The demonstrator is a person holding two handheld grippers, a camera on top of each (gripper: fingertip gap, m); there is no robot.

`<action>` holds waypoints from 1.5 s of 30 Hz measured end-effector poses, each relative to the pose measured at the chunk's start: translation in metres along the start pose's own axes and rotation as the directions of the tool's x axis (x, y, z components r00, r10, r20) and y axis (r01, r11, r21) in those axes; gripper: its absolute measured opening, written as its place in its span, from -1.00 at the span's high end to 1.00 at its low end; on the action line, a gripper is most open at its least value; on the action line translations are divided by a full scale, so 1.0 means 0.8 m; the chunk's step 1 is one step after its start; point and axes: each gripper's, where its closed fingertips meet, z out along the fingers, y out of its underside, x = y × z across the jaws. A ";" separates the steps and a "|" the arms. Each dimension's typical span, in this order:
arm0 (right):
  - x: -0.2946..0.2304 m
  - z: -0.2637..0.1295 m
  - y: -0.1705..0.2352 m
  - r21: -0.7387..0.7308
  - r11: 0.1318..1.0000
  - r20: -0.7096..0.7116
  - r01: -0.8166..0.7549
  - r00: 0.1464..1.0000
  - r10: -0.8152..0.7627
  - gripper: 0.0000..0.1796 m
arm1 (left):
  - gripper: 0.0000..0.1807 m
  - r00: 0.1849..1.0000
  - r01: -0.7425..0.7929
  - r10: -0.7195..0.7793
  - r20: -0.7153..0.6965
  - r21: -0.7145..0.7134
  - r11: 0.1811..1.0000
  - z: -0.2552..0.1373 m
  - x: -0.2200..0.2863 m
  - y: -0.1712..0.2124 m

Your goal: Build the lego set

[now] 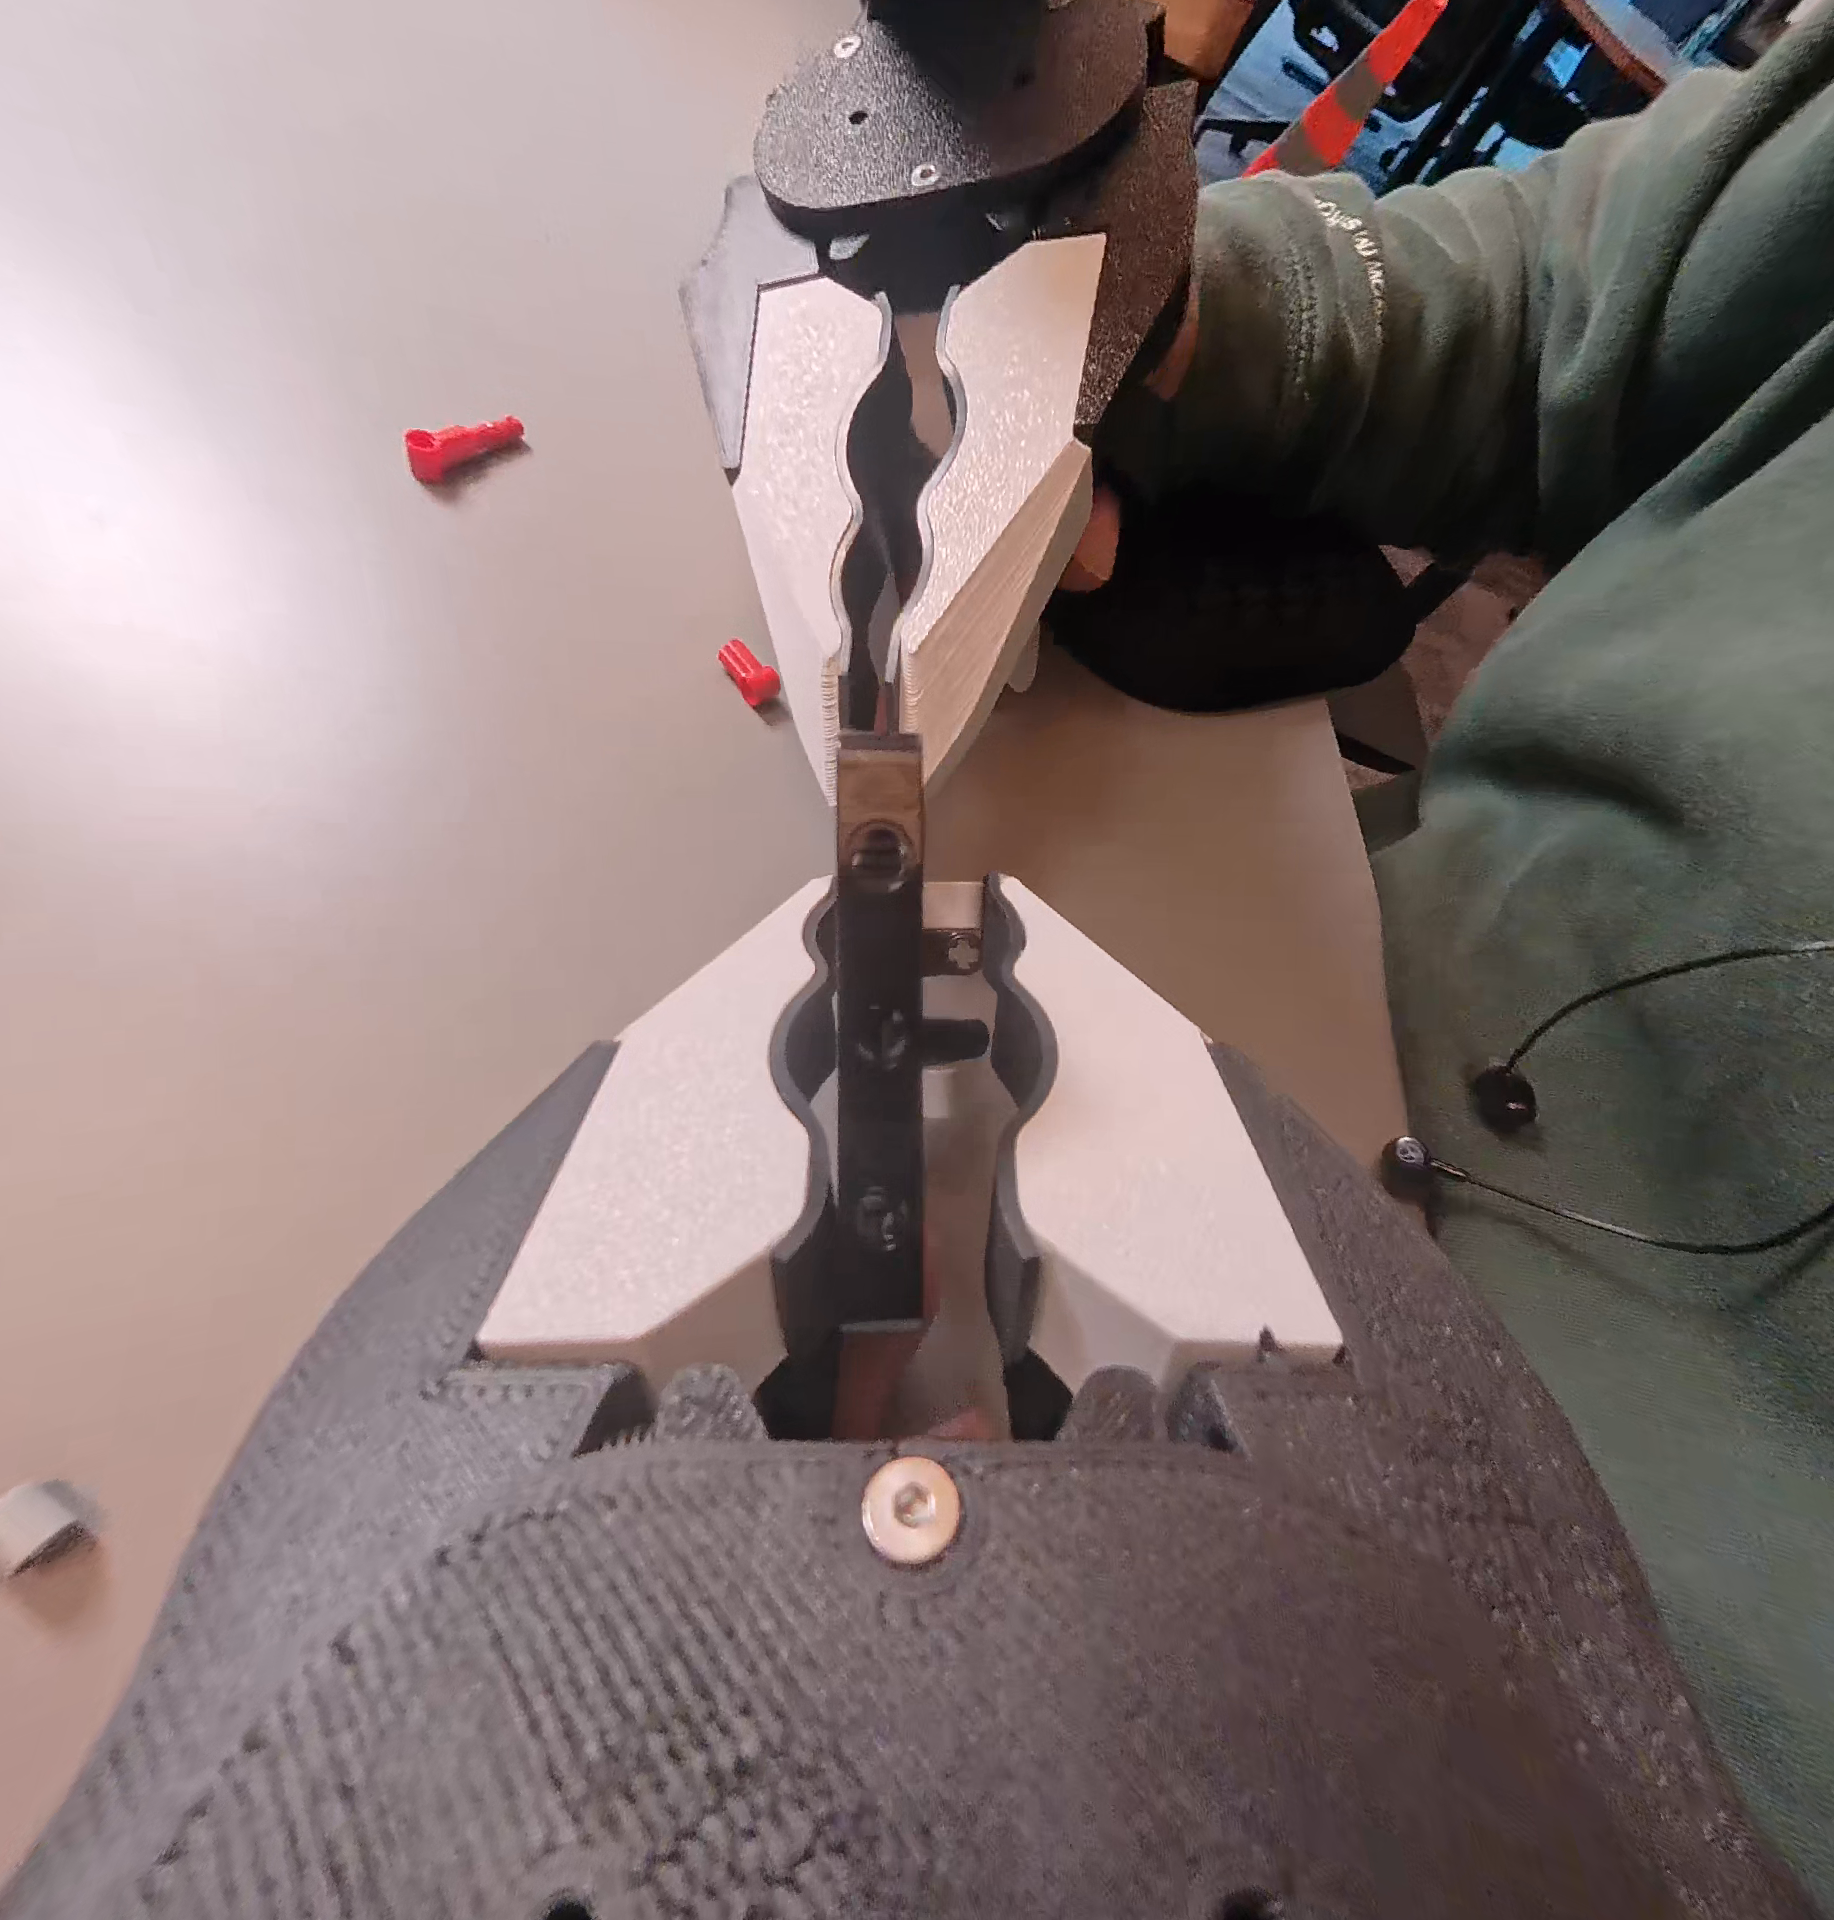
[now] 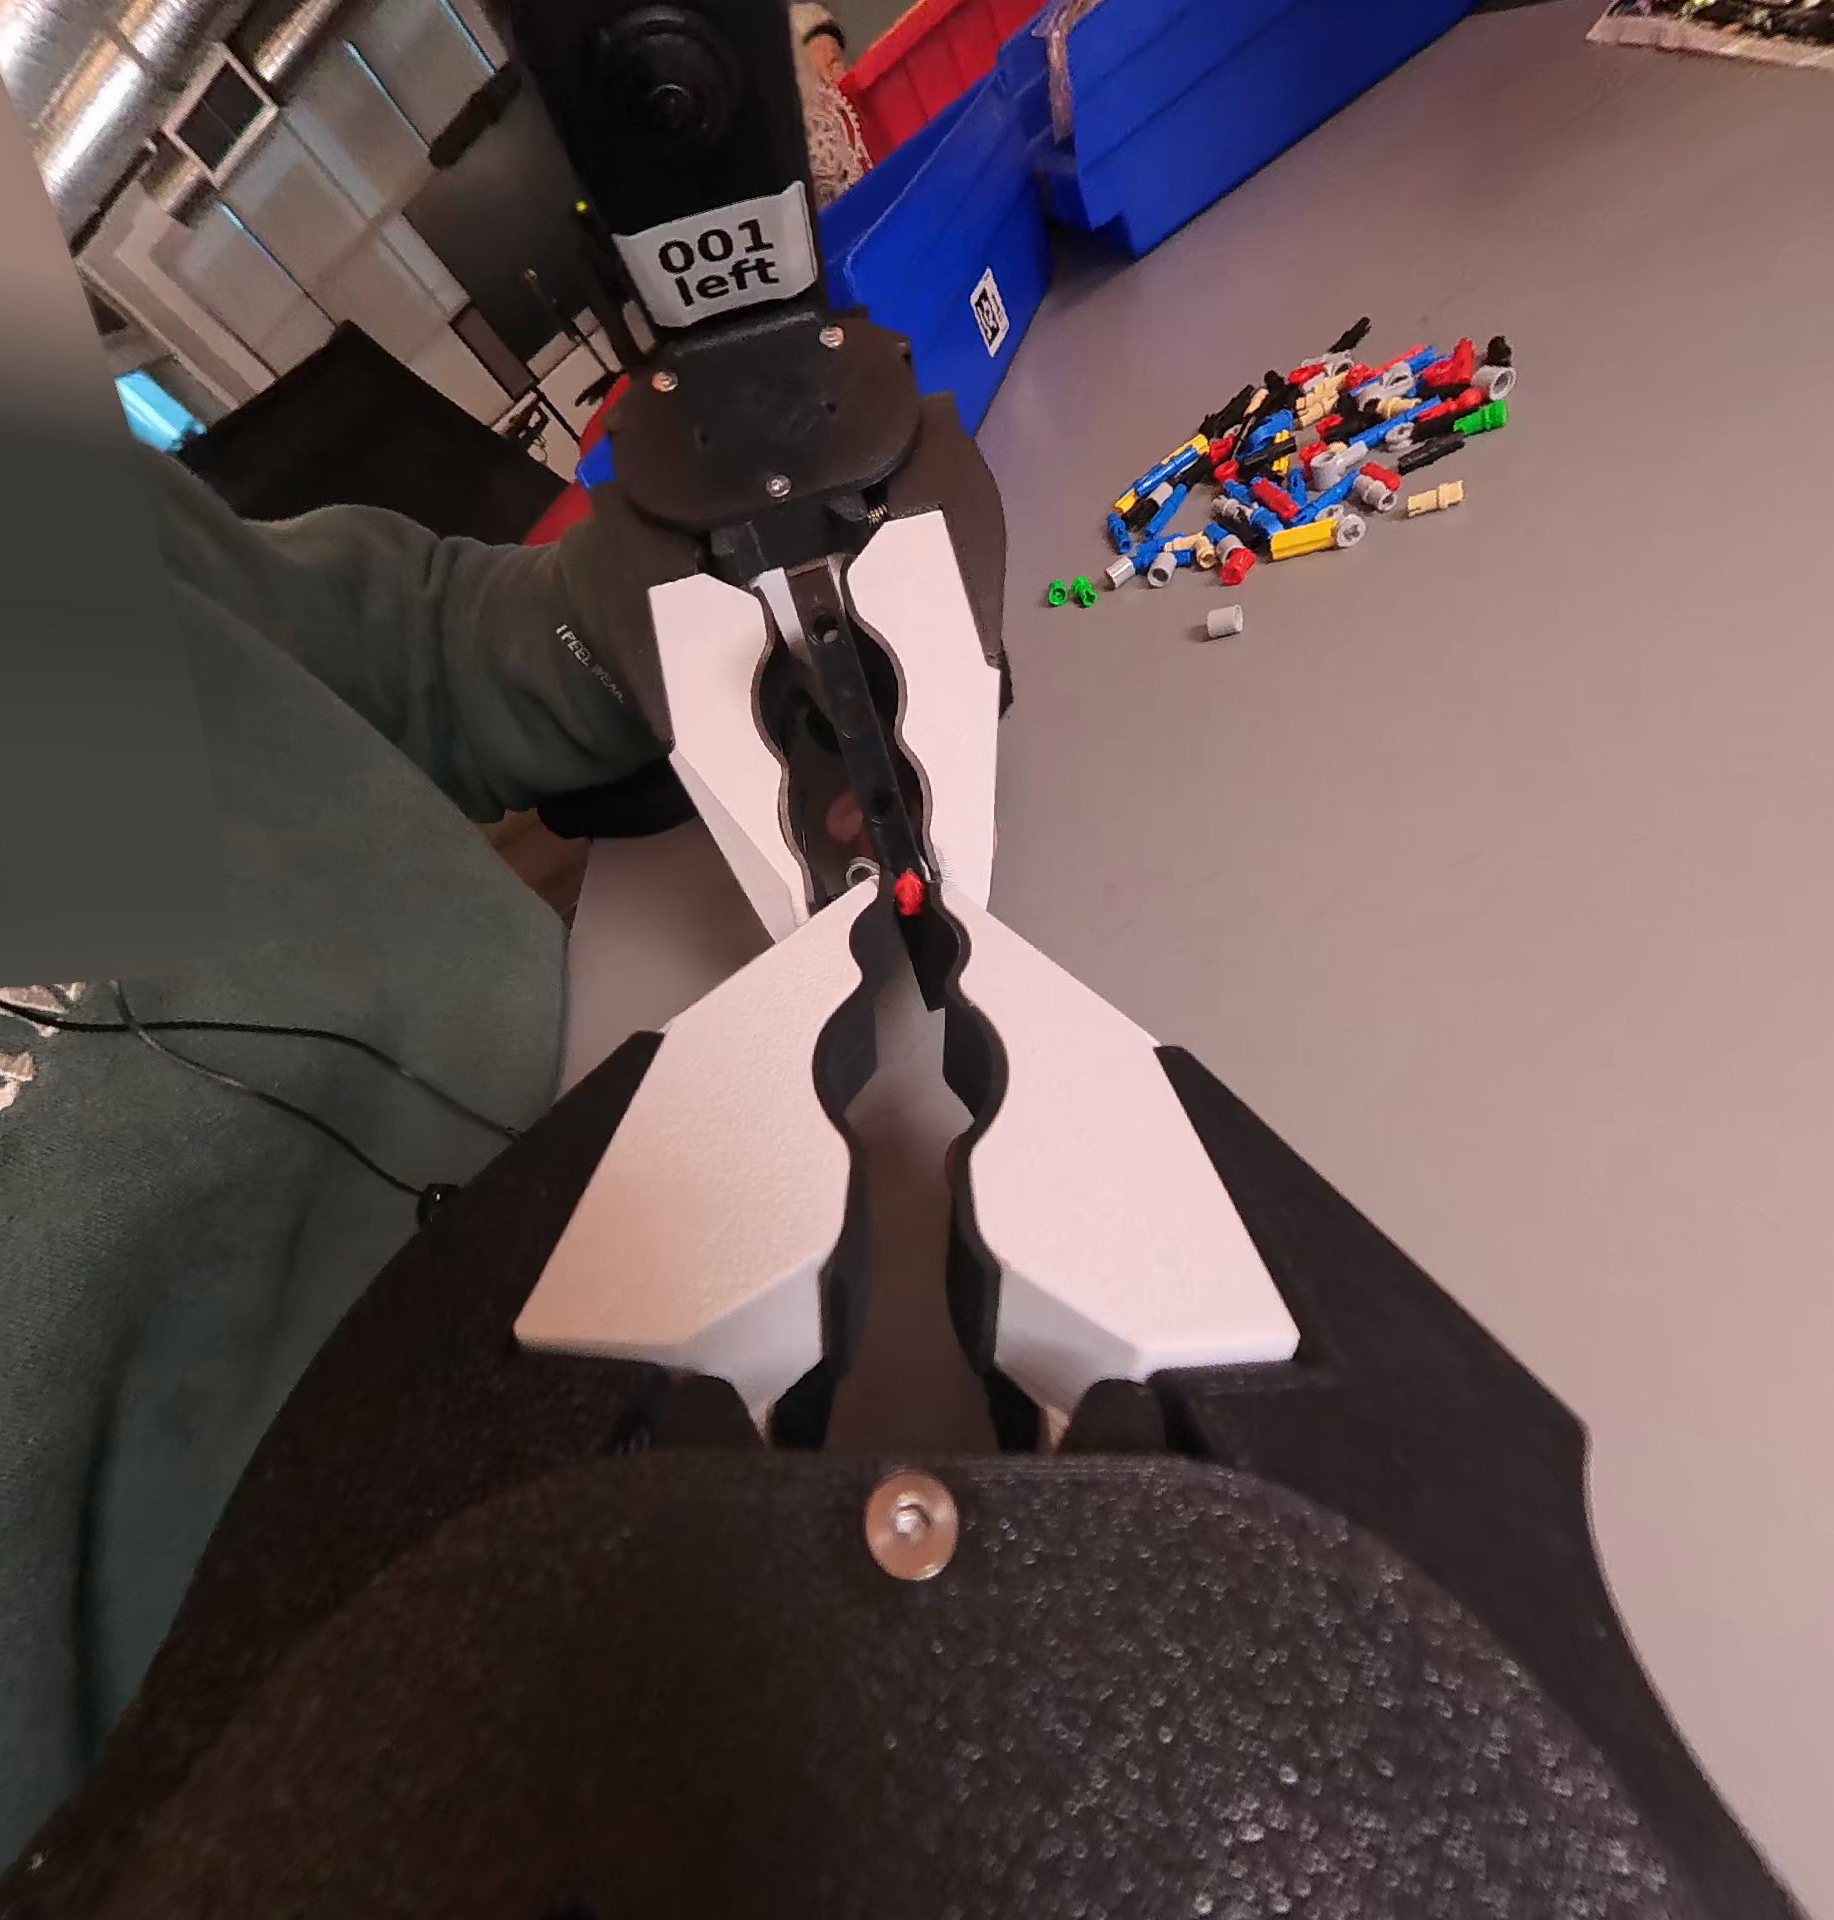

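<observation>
Left wrist view is showing the left gripper [image 1: 908, 904] pinching a black holed beam [image 1: 880, 1049] lengthwise, while beyond the beam's far end the right gripper [image 1: 877, 707] is nipping that tip – light, rigid, slick plastic, I judge – best gripped on its flat sides.

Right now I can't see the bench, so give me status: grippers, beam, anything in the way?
Left gripper shut on black beam. Right gripper pinches beam's far end by red pin. Nothing blocking; loose parts pile sits aside.
</observation>
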 end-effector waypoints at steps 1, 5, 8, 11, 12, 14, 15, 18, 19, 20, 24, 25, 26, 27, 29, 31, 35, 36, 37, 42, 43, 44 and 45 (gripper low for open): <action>0.001 0.001 0.000 0.002 1.000 0.002 -0.019 1.000 0.019 0.97 | 0.73 1.000 -0.001 0.001 0.010 -0.002 1.000 0.000 -0.001 0.000; 0.001 0.002 -0.002 0.016 0.995 0.030 -0.101 0.995 0.100 0.97 | 0.73 0.998 -0.028 0.029 0.052 -0.019 0.999 -0.002 -0.003 -0.001; 0.001 0.004 -0.004 0.029 0.986 0.048 -0.165 0.985 0.163 0.97 | 0.73 0.995 -0.050 0.052 0.086 -0.028 0.998 -0.006 -0.005 -0.001; 0.000 0.006 -0.007 0.040 0.974 0.076 -0.222 0.973 0.219 0.97 | 0.73 0.992 -0.059 0.061 0.109 -0.022 0.998 -0.009 -0.006 -0.003; 0.001 0.007 -0.008 0.041 0.973 0.075 -0.226 0.972 0.223 0.97 | 0.73 0.991 -0.065 0.067 0.118 -0.023 0.998 -0.010 -0.007 -0.003; 0.000 0.007 -0.007 0.038 0.971 0.082 -0.236 0.969 0.232 0.97 | 0.73 0.990 -0.070 0.073 0.121 -0.025 0.997 -0.010 -0.006 -0.002; 0.001 0.008 -0.006 0.035 0.970 0.082 -0.240 0.968 0.236 0.97 | 0.73 0.991 -0.066 0.068 0.117 -0.024 0.998 -0.010 -0.006 -0.002; 0.001 0.008 -0.007 0.038 0.973 0.073 -0.227 0.972 0.224 0.96 | 0.73 0.995 -0.041 0.041 0.090 -0.005 0.999 -0.009 -0.006 -0.001; -0.001 0.008 -0.008 0.040 0.975 0.080 -0.218 0.974 0.214 0.89 | 0.73 0.996 -0.031 0.031 0.081 -0.002 1.000 -0.009 -0.007 0.000; -0.003 0.008 -0.008 0.039 0.978 0.086 -0.203 0.976 0.199 0.84 | 0.73 0.997 -0.024 0.024 0.076 -0.001 1.000 -0.008 -0.008 0.001; 0.005 0.004 -0.007 0.033 0.993 0.018 -0.113 0.994 0.112 0.92 | 0.73 0.998 -0.019 0.019 0.065 0.002 1.000 -0.007 -0.008 0.003; 0.006 0.003 -0.005 0.024 0.994 0.010 -0.106 0.994 0.106 0.92 | 0.73 0.998 -0.015 0.015 0.063 0.001 1.000 -0.006 -0.009 0.004; 0.006 0.003 -0.003 0.012 0.995 0.011 -0.099 0.995 0.099 0.92 | 0.73 0.998 -0.011 0.011 0.059 0.003 1.000 -0.006 -0.009 0.004; 0.005 0.003 -0.002 0.008 0.996 0.007 -0.089 0.996 0.089 0.93 | 0.73 0.999 -0.006 0.006 0.053 0.004 1.000 -0.005 -0.009 0.005; 0.007 0.002 -0.001 0.002 0.998 -0.007 -0.067 0.998 0.067 0.97 | 0.73 0.999 -0.001 0.001 0.043 0.006 1.000 -0.004 -0.008 0.005; 0.006 0.001 0.000 -0.003 0.998 -0.003 -0.067 0.998 0.067 0.97 | 0.73 0.999 -0.003 0.002 0.037 0.006 1.000 -0.003 -0.007 0.005; 0.003 0.001 0.007 -0.040 0.997 0.011 -0.060 0.998 0.060 0.98 | 0.73 0.999 -0.026 0.026 0.028 0.001 1.000 0.001 -0.003 0.009; 0.003 0.002 0.010 -0.054 0.997 0.005 -0.058 0.998 0.059 0.98 | 0.73 0.999 -0.039 0.040 0.030 -0.009 0.999 0.002 -0.002 0.012; 0.004 0.002 0.013 -0.071 0.996 -0.007 -0.051 0.999 0.051 0.97 | 0.74 0.998 -0.052 0.052 0.035 -0.015 0.999 0.003 -0.003 0.013; 0.005 0.004 0.017 -0.092 0.994 -0.005 -0.059 0.998 0.058 0.98 | 0.74 0.997 -0.074 0.075 0.033 -0.019 0.997 0.006 -0.002 0.015; 0.004 0.004 0.019 -0.100 0.993 -0.007 -0.055 0.998 0.055 0.98 | 0.74 0.996 -0.078 0.079 0.031 -0.024 0.997 0.006 -0.002 0.016; 0.004 0.005 0.020 -0.106 0.993 -0.008 -0.056 0.998 0.055 0.98 | 0.74 0.996 -0.082 0.083 0.031 -0.029 0.996 0.006 -0.001 0.017; 0.005 0.005 0.021 -0.113 0.992 -0.008 -0.059 0.998 0.058 0.98 | 0.74 0.996 -0.086 0.087 0.033 -0.033 0.996 0.006 -0.001 0.018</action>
